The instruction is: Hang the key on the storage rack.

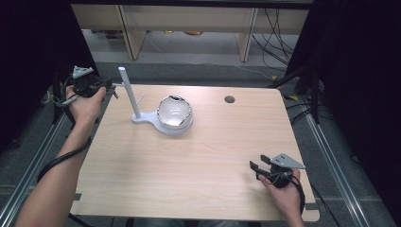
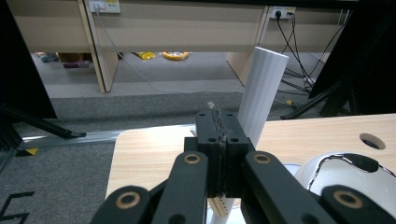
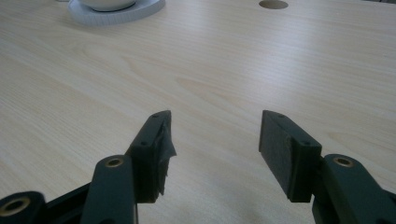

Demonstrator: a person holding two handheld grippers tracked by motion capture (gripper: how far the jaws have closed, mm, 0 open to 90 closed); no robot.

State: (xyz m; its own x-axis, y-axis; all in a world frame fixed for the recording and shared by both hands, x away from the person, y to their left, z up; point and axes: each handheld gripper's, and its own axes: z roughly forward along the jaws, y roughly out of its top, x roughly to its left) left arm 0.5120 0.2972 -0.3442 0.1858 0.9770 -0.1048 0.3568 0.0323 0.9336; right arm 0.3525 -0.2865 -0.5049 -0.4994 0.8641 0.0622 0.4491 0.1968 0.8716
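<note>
Pale wood grain covers the surface (image 1: 189,161), and we take the one white stand (image 1: 142,118) on it as our landmark: a flat base with one upright white post (image 1: 129,92). We read no brand or writing on anything here. Left of the post, at the surface's far left corner, our left gripper (image 1: 109,86) is clenched, its pads pressed flat together with nothing clearly between them; in the left gripper view the post (image 2: 261,93) rises just behind its jaws. Just right of the post, one white helmet (image 1: 174,113) with black trim sits on the stand's base. Well right of the stand and nearer us, our right gripper (image 1: 255,168) hovers released, jaws apart and empty.
</note>
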